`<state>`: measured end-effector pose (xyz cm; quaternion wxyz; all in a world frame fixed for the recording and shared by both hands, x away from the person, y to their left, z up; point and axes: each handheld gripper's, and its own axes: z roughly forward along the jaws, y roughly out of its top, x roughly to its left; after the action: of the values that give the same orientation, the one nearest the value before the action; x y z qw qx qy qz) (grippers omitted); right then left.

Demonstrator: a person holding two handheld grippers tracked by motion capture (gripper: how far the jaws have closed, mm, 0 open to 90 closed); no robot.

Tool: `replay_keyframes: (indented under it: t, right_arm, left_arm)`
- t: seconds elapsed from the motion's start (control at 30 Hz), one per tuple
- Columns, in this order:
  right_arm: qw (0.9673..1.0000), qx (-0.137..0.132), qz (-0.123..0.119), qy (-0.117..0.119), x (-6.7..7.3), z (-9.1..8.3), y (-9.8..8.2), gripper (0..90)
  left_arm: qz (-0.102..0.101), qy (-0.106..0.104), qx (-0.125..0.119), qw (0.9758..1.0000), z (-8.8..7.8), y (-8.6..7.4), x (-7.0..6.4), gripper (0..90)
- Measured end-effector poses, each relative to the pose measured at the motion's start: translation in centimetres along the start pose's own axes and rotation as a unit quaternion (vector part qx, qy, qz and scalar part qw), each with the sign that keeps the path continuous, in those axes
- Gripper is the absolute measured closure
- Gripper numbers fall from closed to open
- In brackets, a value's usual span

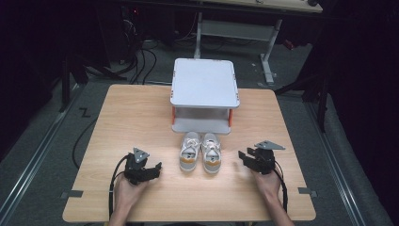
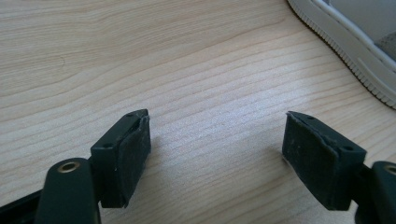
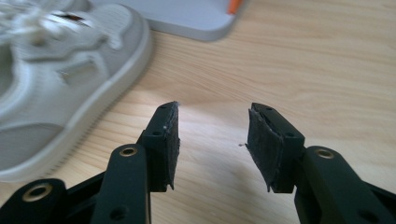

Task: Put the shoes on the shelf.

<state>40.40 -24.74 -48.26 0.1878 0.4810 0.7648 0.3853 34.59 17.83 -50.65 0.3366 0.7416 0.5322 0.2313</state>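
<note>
A pair of small white and grey sneakers with orange heels stands side by side at the table's middle: the left shoe (image 1: 189, 151) and the right shoe (image 1: 211, 152), toes pointing away from me. My left gripper (image 1: 156, 168) rests on the table left of the shoes, its jaws wide apart over bare wood (image 2: 217, 140), with the sole edge of a shoe (image 2: 355, 56) at the upper right. My right gripper (image 1: 242, 157) sits right of the shoes, open with nothing between its jaws (image 3: 212, 140); the right shoe (image 3: 56, 79) lies to its left.
A grey two-level shelf (image 1: 204, 84) with orange posts stands just beyond the shoes; its base corner (image 3: 196, 21) shows in the right gripper view. The wooden table (image 1: 131, 117) has bare room on both sides. Cables trail from both grippers toward the front edge.
</note>
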Motion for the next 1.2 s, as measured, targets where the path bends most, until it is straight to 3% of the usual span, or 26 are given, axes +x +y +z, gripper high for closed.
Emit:
replay_keyframes:
  t: [0.27,0.43,0.6,0.9,1.2]
  right_arm:
    - [0.9993,0.006,0.004,-0.037,-1.4,0.1,-1.0,51.4]
    - [0.9983,0.023,-0.002,-0.053,-1.7,0.7,-1.5,50.7]
    - [0.9979,0.024,-0.014,-0.059,-1.5,0.8,-1.6,47.7]
    - [0.9978,0.026,-0.017,-0.058,-1.4,0.8,-1.6,46.8]
    - [0.9979,0.025,-0.016,-0.058,-1.4,0.8,-1.6,47.0]
  left_arm:
    - [-0.017,-0.004,0.008,0.9998,-0.1,0.3,0.1,24.7]
    - [-0.004,-0.003,0.029,0.9996,-0.3,0.7,0.1,27.1]
    - [-0.017,-0.017,0.016,0.9996,-1.1,1.1,-0.1,27.3]
    - [-0.004,-0.041,-0.003,0.9991,-2.7,2.4,-2.0,29.2]
    - [0.025,-0.084,0.000,0.9961,-3.8,4.5,-5.4,31.7]
